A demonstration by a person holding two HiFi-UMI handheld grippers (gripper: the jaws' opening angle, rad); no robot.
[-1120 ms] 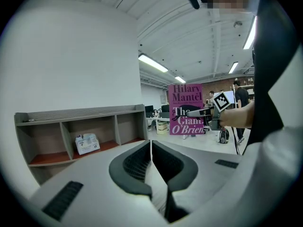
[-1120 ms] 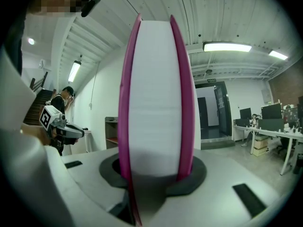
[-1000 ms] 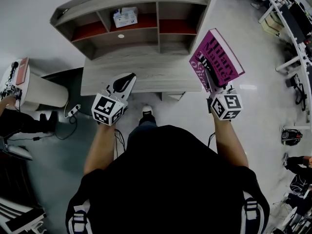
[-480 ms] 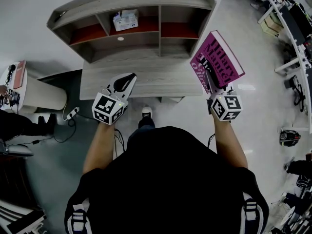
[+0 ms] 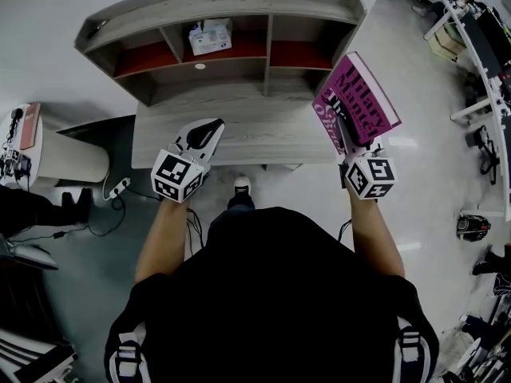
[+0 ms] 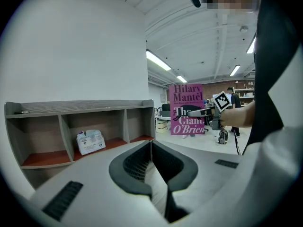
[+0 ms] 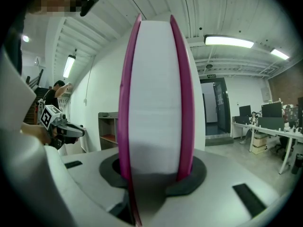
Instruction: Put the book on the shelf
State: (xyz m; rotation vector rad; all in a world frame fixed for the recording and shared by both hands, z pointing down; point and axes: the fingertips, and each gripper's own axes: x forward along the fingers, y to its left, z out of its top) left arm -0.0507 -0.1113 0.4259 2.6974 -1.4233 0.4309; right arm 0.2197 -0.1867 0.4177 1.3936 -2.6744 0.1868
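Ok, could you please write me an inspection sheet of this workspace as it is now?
Surface: wooden desk top, nothing lying on it.
Job's things: purple book held upright, not yet on the shelf.
Clutter: white packet in the shelf's middle compartment.
Grippers: left gripper jaws together, empty; right gripper jaws closed on the book.
Cables: power strip with black cable on the floor, left of the desk.
Surroundings: white round stand at left; office desks at right.

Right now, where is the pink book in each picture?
Head view: book at the right, held by the right gripper.
Left gripper view: book right of centre, beyond the shelf.
Right gripper view: book fills the centre, between the jaws.
Shared landmark: the shelf, in all three.
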